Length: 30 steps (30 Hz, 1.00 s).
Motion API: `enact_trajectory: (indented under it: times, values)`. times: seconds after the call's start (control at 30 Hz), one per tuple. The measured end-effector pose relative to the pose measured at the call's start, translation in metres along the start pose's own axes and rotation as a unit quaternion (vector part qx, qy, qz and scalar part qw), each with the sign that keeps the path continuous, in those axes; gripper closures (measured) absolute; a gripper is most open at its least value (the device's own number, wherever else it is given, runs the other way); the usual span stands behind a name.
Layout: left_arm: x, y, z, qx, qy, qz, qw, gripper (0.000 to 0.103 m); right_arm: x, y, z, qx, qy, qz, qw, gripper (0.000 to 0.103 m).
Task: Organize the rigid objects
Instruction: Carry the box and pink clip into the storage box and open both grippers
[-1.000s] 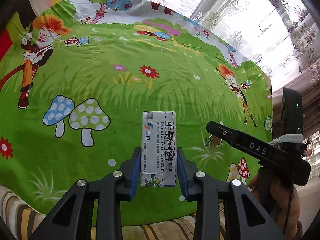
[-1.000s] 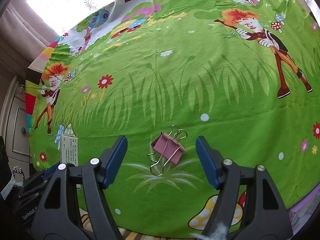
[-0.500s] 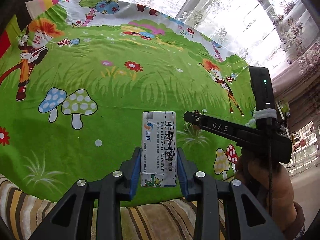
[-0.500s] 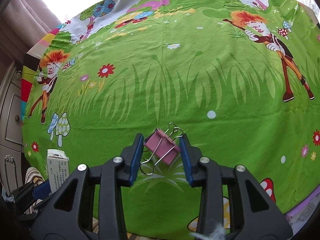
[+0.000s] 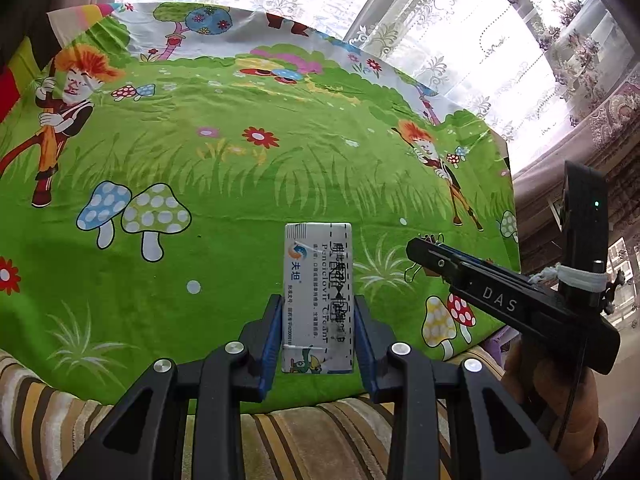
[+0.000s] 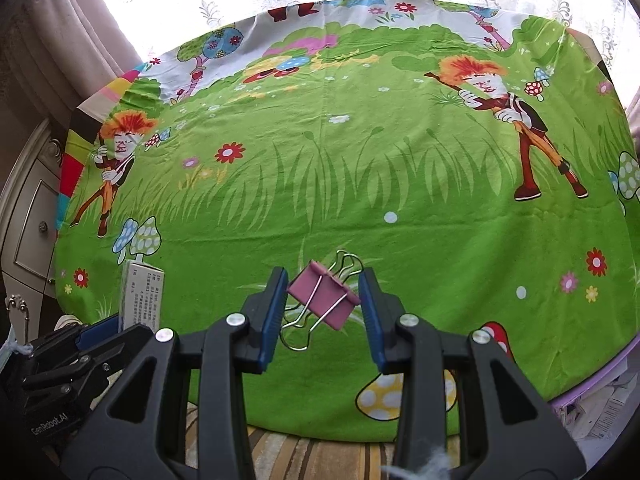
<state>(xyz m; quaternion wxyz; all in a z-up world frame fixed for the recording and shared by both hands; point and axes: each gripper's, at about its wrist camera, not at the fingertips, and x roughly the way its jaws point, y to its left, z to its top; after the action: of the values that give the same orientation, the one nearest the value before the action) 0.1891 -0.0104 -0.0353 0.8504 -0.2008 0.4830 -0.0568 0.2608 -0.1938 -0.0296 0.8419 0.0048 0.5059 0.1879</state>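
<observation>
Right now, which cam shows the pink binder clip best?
Right wrist. The pink binder clip sits centred and tilted between the right gripper pads, wire handles fully visible. The left wrist view shows only its wire loops beside the right gripper's body; the pink part is hidden.

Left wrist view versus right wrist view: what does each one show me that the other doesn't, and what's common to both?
Only the left wrist view shows the printed front of the medicine box clamped in the left gripper, plus the hand holding the right gripper. Only the right wrist view shows the pink binder clip squeezed in the right gripper, and a white cabinet. Both show the box and the green cartoon cloth.
</observation>
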Motion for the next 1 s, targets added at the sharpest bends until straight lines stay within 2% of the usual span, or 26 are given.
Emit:
enact_trajectory:
  times: [0.5,1.0]
  values:
    - [-0.013,-0.016,-0.006,0.021,-0.019,-0.005,0.9996,0.069,-0.069,0.011,-0.04,-0.043,-0.065,-0.04,0.996,0.062]
    - [-0.022,-0.051,-0.024,0.051,-0.013,-0.031,0.9981,0.069,-0.116,-0.013,-0.074,-0.035,-0.088,-0.054,0.994,0.062]
